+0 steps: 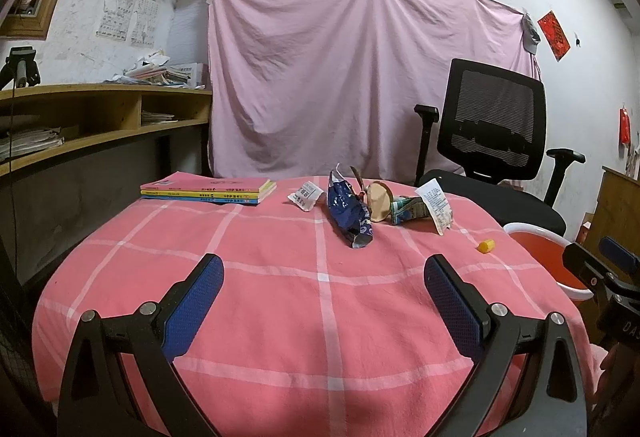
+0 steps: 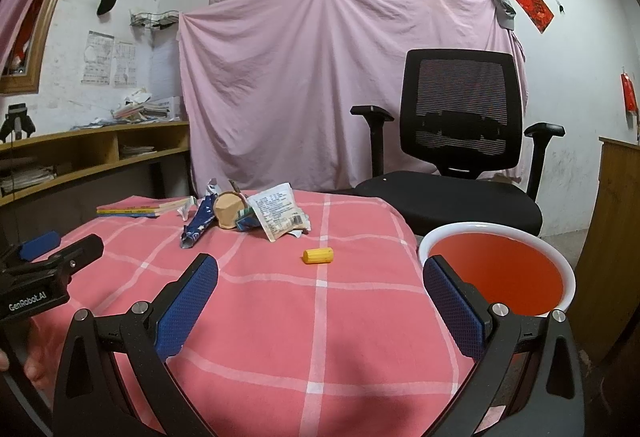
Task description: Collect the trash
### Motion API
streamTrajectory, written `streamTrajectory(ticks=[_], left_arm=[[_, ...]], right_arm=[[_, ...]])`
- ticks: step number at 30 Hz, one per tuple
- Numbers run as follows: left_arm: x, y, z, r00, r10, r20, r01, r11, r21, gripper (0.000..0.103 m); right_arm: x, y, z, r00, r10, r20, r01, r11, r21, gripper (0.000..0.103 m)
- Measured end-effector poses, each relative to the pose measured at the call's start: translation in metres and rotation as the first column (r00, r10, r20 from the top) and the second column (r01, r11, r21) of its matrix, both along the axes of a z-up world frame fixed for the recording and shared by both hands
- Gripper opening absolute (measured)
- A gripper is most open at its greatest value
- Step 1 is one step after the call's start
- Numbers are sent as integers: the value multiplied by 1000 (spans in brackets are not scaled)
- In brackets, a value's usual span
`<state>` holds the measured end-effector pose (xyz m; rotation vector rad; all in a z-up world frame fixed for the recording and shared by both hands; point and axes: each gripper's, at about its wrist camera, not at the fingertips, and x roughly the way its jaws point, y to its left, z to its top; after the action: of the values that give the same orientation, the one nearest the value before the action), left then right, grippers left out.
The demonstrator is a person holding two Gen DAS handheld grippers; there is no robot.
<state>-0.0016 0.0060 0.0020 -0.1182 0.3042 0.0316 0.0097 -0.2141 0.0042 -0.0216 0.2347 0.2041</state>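
A heap of trash lies at the far side of the pink checked tablecloth [image 1: 280, 297]: a blue crumpled wrapper [image 1: 350, 215], a round tan lid [image 1: 380, 201], a squashed green carton [image 1: 408, 209] and white printed wrappers [image 1: 436, 207]. The same pile shows in the right wrist view, with the blue wrapper [image 2: 198, 223] and a white wrapper [image 2: 276, 215]. A small yellow cap [image 2: 318, 255] lies apart on the cloth, nearer the bin. My left gripper [image 1: 324, 269] is open, well short of the pile, with nothing between its fingers. My right gripper [image 2: 320, 269] is open too, just short of the cap.
A red bin with a white rim [image 2: 560, 257] stands beside the table's right edge. A black office chair [image 2: 460, 141] sits behind it. A stack of books [image 1: 208, 191] lies at the table's far left. A wooden shelf [image 1: 100, 117] runs along the left wall.
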Motion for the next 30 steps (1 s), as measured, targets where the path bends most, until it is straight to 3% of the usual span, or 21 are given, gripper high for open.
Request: streamTrajectory(ticks=[30], left_arm=[[1, -2, -2, 1000, 4, 5, -4, 1000, 12, 98]], right_arm=[[1, 4, -7, 1000, 1, -11, -1, 1000, 1, 103]])
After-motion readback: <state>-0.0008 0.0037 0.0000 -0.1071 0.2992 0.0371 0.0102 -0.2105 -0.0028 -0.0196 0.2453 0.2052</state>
